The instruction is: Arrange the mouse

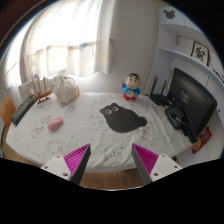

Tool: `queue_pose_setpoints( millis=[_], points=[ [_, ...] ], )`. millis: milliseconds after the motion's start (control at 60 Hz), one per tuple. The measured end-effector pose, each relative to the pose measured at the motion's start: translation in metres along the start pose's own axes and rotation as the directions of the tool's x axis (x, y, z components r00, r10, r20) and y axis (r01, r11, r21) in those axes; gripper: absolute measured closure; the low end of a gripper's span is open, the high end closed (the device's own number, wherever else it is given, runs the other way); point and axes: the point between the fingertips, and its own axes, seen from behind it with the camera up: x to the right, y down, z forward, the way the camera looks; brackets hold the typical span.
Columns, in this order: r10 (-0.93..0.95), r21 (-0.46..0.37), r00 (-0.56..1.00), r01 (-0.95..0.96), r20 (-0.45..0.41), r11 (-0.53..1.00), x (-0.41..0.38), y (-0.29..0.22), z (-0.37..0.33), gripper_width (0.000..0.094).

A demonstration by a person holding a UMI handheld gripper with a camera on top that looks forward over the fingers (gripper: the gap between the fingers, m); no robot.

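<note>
A small pink mouse [55,123] lies on the white tablecloth [90,135], well ahead of my fingers and to their left. A black cat-shaped mouse pad [123,119] lies on the cloth ahead, slightly right. My gripper [112,160] is open and empty, hovering over the table's near wooden edge, its pink pads [76,158] wide apart. Nothing stands between the fingers.
A blue and red toy figure [131,88] stands behind the pad. A black monitor [192,100] is at the right. A dark keyboard [22,108] and a pale bag [65,90] sit at the far left. Curtained windows are behind.
</note>
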Motion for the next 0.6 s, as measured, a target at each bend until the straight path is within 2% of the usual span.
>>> queue_pose_setpoints(
  millis=[367, 600],
  points=[
    [-0.065, 0.037, 0.985, 0.06, 0.161, 0.998, -0.213, 0.01, -0.028, 0.0082],
    [-0.072, 0.065, 0.974, 0.059, 0.213, 0.996, -0.29, 0.02, -0.014, 0.0082]
  ],
)
